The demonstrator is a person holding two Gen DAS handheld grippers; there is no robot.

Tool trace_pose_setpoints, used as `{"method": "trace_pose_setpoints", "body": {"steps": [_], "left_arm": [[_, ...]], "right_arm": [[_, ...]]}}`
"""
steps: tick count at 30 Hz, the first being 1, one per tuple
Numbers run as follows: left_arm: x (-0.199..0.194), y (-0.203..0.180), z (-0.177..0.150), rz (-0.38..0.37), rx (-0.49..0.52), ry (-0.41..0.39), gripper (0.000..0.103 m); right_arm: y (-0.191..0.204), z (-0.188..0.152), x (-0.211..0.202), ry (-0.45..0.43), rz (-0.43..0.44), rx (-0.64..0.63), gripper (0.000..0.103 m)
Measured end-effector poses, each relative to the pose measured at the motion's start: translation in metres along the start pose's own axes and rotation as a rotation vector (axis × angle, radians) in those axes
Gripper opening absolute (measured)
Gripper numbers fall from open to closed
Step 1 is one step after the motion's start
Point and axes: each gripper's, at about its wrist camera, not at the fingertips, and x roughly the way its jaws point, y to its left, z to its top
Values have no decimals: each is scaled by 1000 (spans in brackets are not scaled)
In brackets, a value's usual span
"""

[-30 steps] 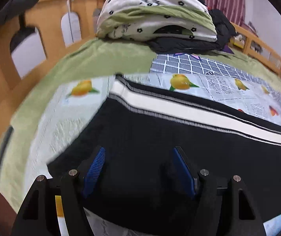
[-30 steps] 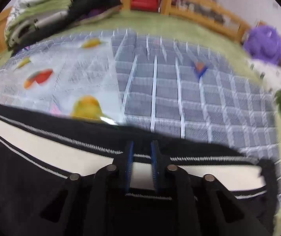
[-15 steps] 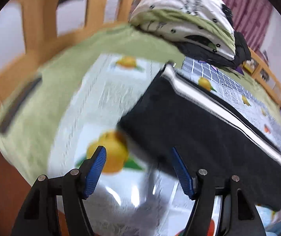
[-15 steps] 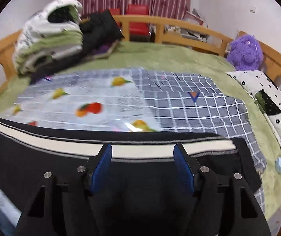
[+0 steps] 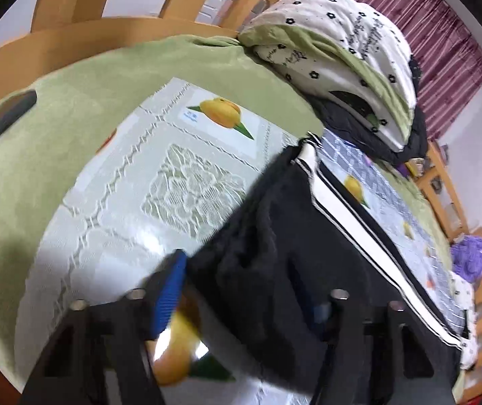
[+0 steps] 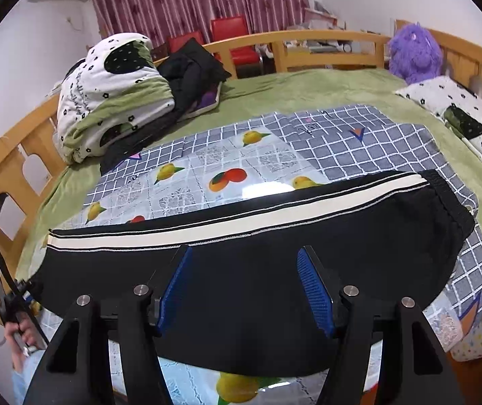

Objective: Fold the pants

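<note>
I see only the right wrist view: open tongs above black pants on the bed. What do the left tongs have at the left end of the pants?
Observer: The left tongs are closing, with the bunched end of the pants between them.
Operator: Do both pads touch the cloth?
Observer: I cannot tell. One blue pad sits at the cloth's edge, the other is hidden behind a fold.
Operator: Is that end flat?
Observer: No, it rises in a rumpled fold above the fruit-print mat.
</note>
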Motion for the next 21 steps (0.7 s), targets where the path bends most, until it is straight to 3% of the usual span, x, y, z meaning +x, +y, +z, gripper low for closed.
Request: {"method": "trace_pose_setpoints", "body": {"steps": [1, 5, 6, 9, 16, 21], "left_arm": [[2, 0, 2, 32, -1, -3, 38], [-1, -10, 15, 56, 25, 29, 26], [-6, -20, 19, 75, 69, 17, 25], [-29, -57, 24, 121, 188, -41, 24], [-89, -177, 8, 68, 408, -141, 23], [-95, -277, -51, -17, 574, -113, 23]], "right_arm": [[0, -5, 8, 4, 8, 12, 63], [-10, -21, 43, 98, 0, 71, 49], [-14, -22, 49, 128, 6, 79, 42], [-26, -20, 48, 102, 28, 97, 41], [-52, -19, 55, 106, 61, 132, 43], [-67, -24, 51, 103, 9, 82, 44]]}}
